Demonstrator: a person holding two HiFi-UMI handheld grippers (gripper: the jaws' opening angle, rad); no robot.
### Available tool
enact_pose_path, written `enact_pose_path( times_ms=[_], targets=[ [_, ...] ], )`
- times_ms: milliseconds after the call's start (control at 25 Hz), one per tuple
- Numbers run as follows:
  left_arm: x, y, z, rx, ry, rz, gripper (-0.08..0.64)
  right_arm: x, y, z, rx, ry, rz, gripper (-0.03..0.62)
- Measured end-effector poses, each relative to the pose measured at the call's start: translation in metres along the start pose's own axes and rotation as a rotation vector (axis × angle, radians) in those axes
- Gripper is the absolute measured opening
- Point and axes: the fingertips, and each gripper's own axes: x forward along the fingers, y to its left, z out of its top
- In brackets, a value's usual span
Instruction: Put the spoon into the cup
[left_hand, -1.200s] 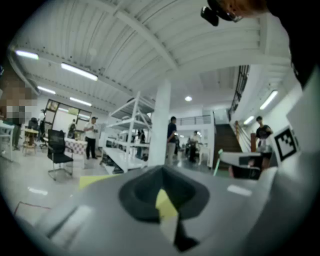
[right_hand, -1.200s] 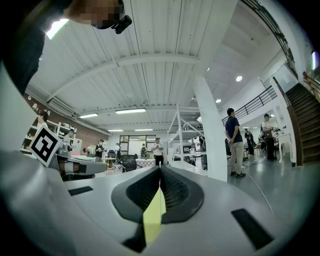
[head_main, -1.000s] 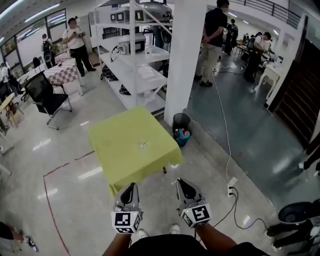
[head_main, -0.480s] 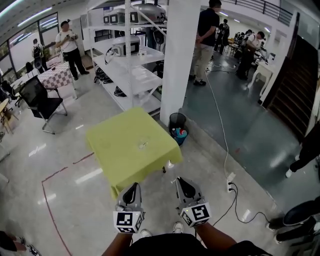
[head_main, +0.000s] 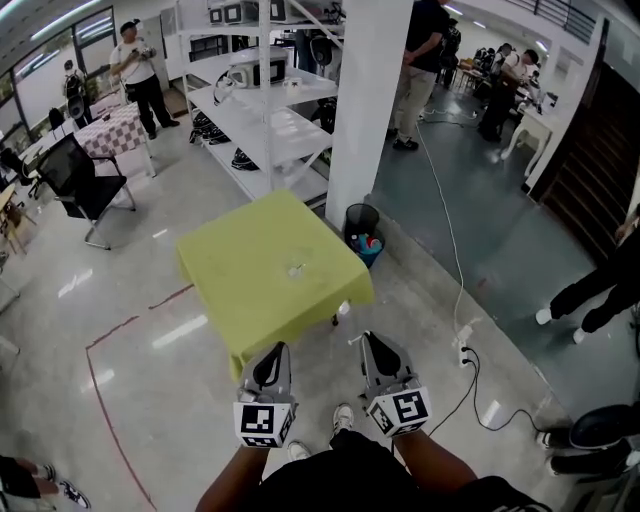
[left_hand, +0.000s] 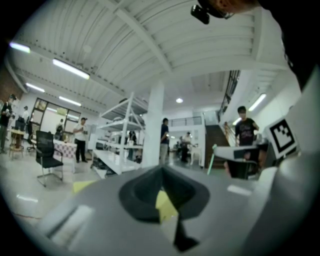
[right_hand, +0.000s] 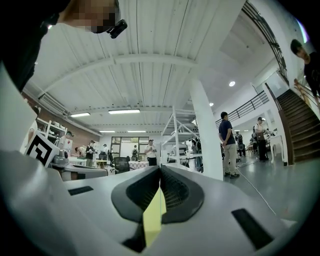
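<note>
A small square table with a yellow-green cloth (head_main: 250, 285) stands on the floor ahead of me in the head view. Near its middle lies a small clear item (head_main: 296, 269), too small to tell cup from spoon. My left gripper (head_main: 275, 352) and right gripper (head_main: 372, 342) are held side by side at the bottom of that view, short of the table's near edge. In the left gripper view the left gripper (left_hand: 161, 169) has its jaws together and holds nothing. The right gripper (right_hand: 160, 169) looks the same in its own view, with a yellow sliver of cloth showing behind the jaws.
A white pillar (head_main: 365, 110) and a black bin (head_main: 362, 243) stand just beyond the table's right corner. White shelving (head_main: 262, 110) is behind, an office chair (head_main: 78, 182) at far left. A cable and power strip (head_main: 462, 352) lie on the floor at right. People stand around the hall.
The table has come nearer and sits a little larger in the head view. Both grippers stay shut, side by side, slightly lower in the picture.
</note>
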Motion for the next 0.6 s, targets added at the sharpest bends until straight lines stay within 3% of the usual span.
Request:
enact_pose_path(
  times_ms=[600],
  targets=[
    [0.107, 0.005, 0.003, -0.002, 0.037, 0.049, 0.006, 0.09, -0.071, -0.012, 0.048, 0.012, 0.078, 0.011]
  ],
)
